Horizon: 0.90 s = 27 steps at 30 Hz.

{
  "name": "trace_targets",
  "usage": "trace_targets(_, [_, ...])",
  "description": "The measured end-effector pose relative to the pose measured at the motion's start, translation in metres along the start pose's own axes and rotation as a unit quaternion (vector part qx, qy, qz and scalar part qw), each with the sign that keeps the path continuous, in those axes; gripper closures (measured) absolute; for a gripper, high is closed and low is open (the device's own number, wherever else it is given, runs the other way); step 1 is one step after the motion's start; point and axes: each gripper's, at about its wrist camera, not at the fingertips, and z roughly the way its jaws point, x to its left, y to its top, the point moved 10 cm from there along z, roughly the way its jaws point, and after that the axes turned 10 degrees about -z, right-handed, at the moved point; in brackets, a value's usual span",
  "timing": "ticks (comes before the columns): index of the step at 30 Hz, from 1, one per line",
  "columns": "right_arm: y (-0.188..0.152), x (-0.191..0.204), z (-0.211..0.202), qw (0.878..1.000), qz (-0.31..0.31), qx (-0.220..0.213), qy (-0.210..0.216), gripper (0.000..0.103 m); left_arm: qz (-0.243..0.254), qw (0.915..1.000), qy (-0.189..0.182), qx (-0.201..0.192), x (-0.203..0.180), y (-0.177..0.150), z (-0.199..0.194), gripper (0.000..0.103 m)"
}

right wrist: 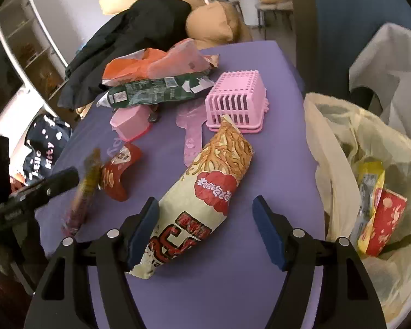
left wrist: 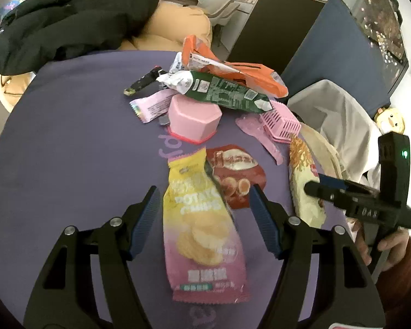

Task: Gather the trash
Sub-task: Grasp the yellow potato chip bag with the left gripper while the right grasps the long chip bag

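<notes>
— Purple cloth covers the desk (right wrist: 233, 288), and snack bags lie all over it. Which bag comes next?

— Start close. The right tool (right wrist: 205, 227) is wide open, holding nothing. The noodle bag (right wrist: 205, 192) lies between its fingers, its near end by the left finger (right wrist: 142, 230).

— Which way does it point?

— Its long side runs from that near end up and away, leaning right, toward the pink basket (right wrist: 235, 98).

— And the other hand?

— The left tool (left wrist: 204, 216) is open too. The potato chip bag (left wrist: 202, 227) lies between its fingers, long side pointing straight away.

— Where does trash go?

— Into the plastic bag (right wrist: 356, 142), right beside the desk. The right tool is nearer to it.
</notes>
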Motion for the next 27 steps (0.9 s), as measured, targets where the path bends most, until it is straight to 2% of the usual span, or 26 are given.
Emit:
trace_targets(9, [0.014, 0.001, 0.007, 1.0, -0.02, -0.002, -0.023, 0.036, -0.002, 0.9998, 0.014, 0.013, 0.01, -0.015, -0.004, 0.04])
trace_targets(10, [0.02, -0.003, 0.009, 0.999, -0.019, -0.008, -0.03, 0.041, -0.002, 0.9998, 0.016, 0.013, 0.011, -0.016, -0.004, 0.04])
trace_targets(11, [0.023, -0.005, 0.012, 0.999, -0.017, -0.008, -0.031, 0.05, -0.002, 0.9997, 0.018, 0.014, 0.011, -0.016, -0.004, 0.04])
trace_targets(12, [0.026, -0.006, 0.015, 1.0, -0.014, -0.005, -0.023, 0.054, -0.004, 0.9997, 0.021, 0.015, 0.013, -0.017, -0.004, 0.04])
trace_targets(14, [0.028, -0.005, 0.015, 1.0, -0.017, -0.007, -0.007, 0.068, -0.006, 0.9995, 0.026, 0.018, 0.014, -0.019, -0.003, 0.04])
trace_targets(17, [0.031, 0.0, 0.004, 0.999, -0.04, -0.02, -0.005, 0.074, -0.004, 0.9991, 0.035, 0.024, 0.016, -0.021, -0.001, 0.04])
trace_targets(21, [0.027, 0.002, -0.012, 0.998, -0.061, -0.032, -0.012, 0.074, -0.001, 0.9982, 0.05, 0.034, 0.015, -0.026, 0.006, 0.04])
trace_targets(23, [0.024, 0.0, -0.02, 0.997, -0.07, -0.038, -0.022, 0.075, 0.0, 0.998, 0.052, 0.036, 0.014, -0.028, 0.008, 0.053])
trace_targets(25, [0.021, -0.003, -0.025, 0.996, -0.071, -0.042, -0.027, 0.075, -0.001, 0.9977, 0.058, 0.036, 0.013, -0.029, 0.009, 0.079])
trace_targets(27, [0.019, -0.004, -0.032, 0.996, -0.068, -0.048, -0.021, 0.075, -0.005, 0.9979, 0.058, 0.029, 0.012, -0.026, 0.007, 0.089])
